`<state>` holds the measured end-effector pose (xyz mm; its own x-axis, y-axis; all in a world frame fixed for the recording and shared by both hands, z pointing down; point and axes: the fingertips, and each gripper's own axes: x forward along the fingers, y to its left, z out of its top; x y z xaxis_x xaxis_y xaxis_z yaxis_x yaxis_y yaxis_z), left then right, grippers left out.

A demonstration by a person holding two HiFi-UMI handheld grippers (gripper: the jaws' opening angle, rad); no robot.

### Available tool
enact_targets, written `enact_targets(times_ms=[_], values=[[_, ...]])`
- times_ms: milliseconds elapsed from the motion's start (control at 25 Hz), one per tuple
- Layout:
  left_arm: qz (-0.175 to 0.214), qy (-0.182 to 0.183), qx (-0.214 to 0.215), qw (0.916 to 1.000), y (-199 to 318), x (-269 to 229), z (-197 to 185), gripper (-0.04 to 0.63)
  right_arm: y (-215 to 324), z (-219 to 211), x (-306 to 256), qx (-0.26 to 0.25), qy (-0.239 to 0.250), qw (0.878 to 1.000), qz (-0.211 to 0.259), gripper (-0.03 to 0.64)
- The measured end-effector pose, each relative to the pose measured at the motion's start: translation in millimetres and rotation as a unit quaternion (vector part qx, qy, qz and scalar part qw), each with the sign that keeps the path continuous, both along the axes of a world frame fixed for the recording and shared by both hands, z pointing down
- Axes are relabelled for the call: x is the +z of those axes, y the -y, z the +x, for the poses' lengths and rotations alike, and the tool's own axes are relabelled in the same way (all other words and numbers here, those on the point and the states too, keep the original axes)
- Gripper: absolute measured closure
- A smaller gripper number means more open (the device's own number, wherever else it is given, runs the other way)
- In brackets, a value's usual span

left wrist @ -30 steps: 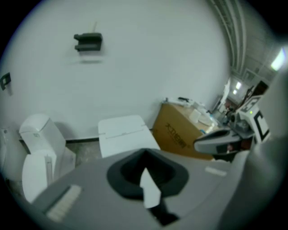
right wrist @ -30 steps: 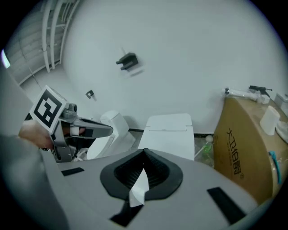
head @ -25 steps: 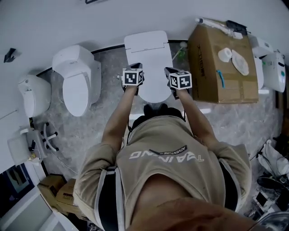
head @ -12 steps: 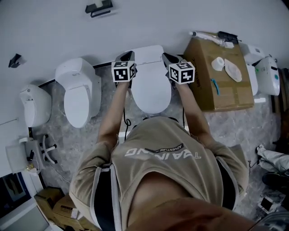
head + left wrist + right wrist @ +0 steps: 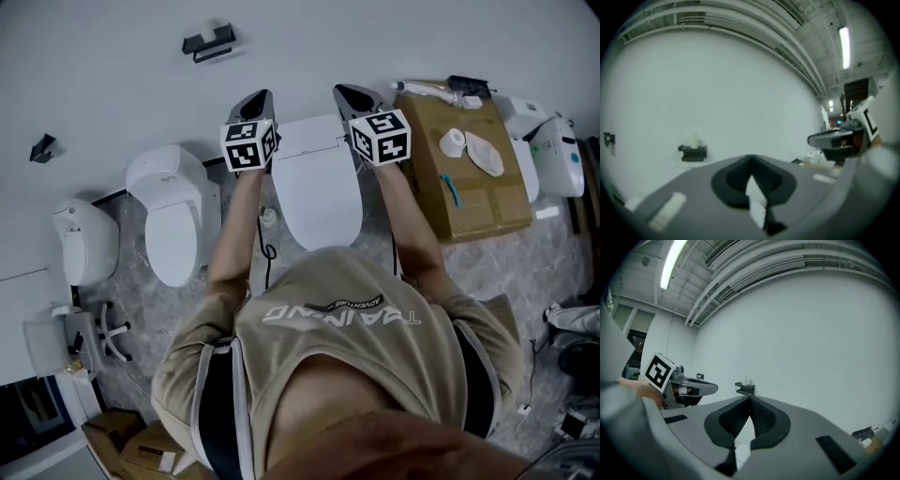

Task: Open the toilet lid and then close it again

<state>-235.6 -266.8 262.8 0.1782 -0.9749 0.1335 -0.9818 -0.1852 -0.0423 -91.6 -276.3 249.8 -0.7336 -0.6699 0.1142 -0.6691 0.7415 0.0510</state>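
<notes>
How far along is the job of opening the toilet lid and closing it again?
Looks done: the toilet lid lies flat down, closed; whether it was opened first cannot be told here. In hand: nothing; the left gripper and right gripper are up near the wall, off the lid, fingers together and empty. Left: nothing if the cycle ran, otherwise all of it.

Light: bright, even; ceiling tube [image 5: 843, 41] glares.
Shadows: soft, faint.
Edges: fisheye bending, black corners in gripper views.
Focus: left gripper [image 5: 750, 164] blurred up close.
</notes>
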Motion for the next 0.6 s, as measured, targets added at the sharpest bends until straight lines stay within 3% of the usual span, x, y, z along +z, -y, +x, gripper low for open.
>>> enact_targets(times_ms=[320,600], values=[[0.049,0.007,-0.007,0.9988,-1.5,-38.2,6.4,0.592,0.8,6.9,-24.7,-0.011,0.031,0.999,0.025,0.606],[0.043,0.018,0.001,0.9989,-10.9,-33.6,29.6,0.592,-8.0,21.8,-24.3,-0.009,0.053,0.998,0.024,0.606]])
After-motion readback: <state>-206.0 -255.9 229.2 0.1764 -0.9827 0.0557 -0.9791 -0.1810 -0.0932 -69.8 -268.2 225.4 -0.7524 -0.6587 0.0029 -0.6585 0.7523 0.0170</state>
